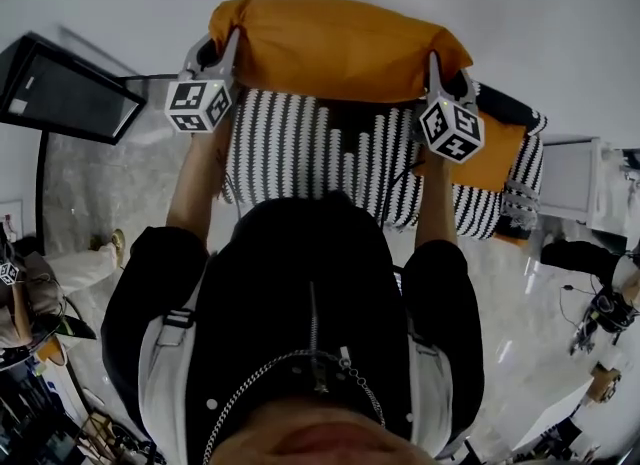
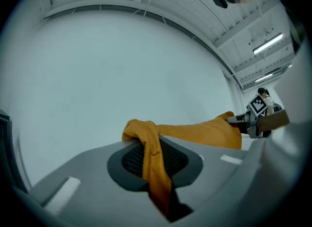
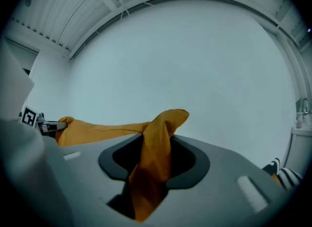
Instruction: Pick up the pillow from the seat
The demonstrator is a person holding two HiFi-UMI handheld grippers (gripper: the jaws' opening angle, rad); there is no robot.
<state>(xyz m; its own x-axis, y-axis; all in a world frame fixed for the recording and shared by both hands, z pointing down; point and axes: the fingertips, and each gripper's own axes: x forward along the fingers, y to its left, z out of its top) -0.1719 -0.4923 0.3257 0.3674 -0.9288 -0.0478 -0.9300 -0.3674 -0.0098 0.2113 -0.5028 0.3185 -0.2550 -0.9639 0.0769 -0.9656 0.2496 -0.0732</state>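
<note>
The left gripper [image 1: 226, 57] and the right gripper [image 1: 438, 75] each pinch one end corner of the orange pillow [image 1: 335, 45]. Both have their jaws closed on its fabric, so the pillow hangs level, clear above the striped seat [image 1: 320, 153].

orange pillow [image 2: 195, 132] corner, pinched between fingers [image 2: 129, 160]

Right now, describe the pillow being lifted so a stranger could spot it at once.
Find the black-and-white striped seat. Above it hangs the orange pillow, one end pinched in the left gripper, the other in the right gripper. Unlike the second orange cushion lying on the seat's right end, this one is off the seat.
</note>
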